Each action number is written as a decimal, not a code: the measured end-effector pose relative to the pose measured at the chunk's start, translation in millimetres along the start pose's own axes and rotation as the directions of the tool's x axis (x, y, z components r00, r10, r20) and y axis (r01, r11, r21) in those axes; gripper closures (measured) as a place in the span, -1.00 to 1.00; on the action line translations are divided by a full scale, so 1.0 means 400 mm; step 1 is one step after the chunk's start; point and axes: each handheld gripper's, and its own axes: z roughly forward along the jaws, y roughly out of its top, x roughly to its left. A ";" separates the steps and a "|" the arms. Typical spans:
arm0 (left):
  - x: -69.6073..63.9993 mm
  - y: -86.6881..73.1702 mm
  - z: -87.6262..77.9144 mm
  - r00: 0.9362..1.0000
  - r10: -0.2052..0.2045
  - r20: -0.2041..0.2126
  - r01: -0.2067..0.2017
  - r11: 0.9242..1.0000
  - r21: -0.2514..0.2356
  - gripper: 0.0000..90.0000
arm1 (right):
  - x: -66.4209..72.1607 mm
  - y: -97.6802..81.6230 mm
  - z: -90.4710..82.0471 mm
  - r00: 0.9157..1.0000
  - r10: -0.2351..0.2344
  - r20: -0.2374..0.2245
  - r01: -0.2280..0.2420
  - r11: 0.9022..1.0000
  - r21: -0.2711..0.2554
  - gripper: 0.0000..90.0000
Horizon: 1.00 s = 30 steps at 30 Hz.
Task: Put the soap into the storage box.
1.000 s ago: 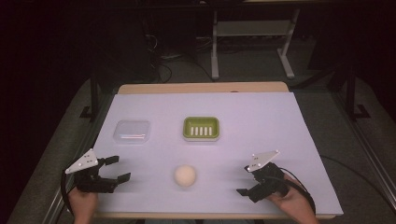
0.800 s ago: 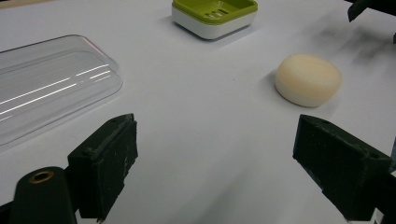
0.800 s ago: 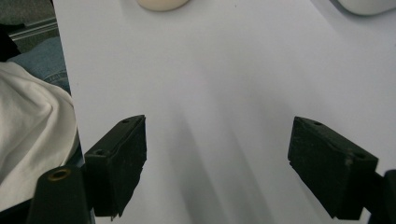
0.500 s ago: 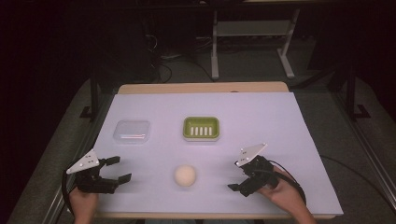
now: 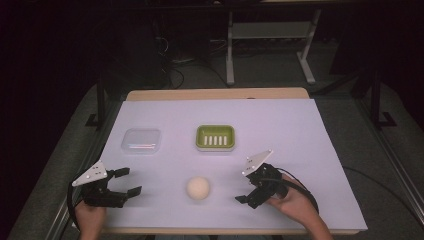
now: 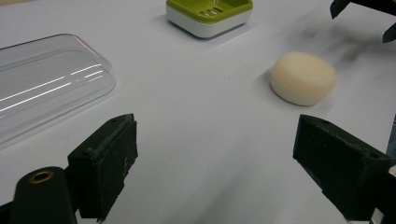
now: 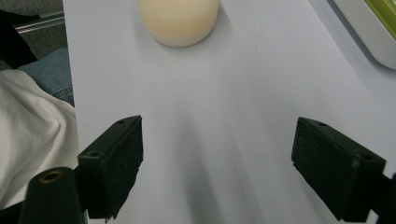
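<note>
Both our grippers gape empty beside the soap.
Our right gripper [image 5: 250, 192] may knock the soap [image 5: 198, 188] away; left gripper [image 5: 125, 182] equally wide.

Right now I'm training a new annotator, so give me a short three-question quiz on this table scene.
1. True or false: the cream soap bar lies inside the green soap dish.
2. Which lies nearer the left gripper: A) the clear plastic lid, B) the soap dish?
3. Fill in: the right gripper has its jaws ____ , pointing toward the soap bar.

Key
1. False: it lies on the white tabletop, apart from the dish.
2. A.
3. Open.
</note>
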 end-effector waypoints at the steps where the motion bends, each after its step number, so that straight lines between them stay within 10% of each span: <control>1: 0.000 0.000 0.000 1.000 0.000 0.000 0.000 1.000 0.001 -0.71 | 0.000 0.003 0.001 1.000 0.000 0.004 0.000 1.000 0.004 -0.65; 30: 0.002 0.001 -0.002 1.000 -0.005 -0.004 0.005 1.000 -0.003 -0.71 | 0.007 0.145 0.090 0.995 -0.083 -0.049 0.086 0.995 0.058 -0.69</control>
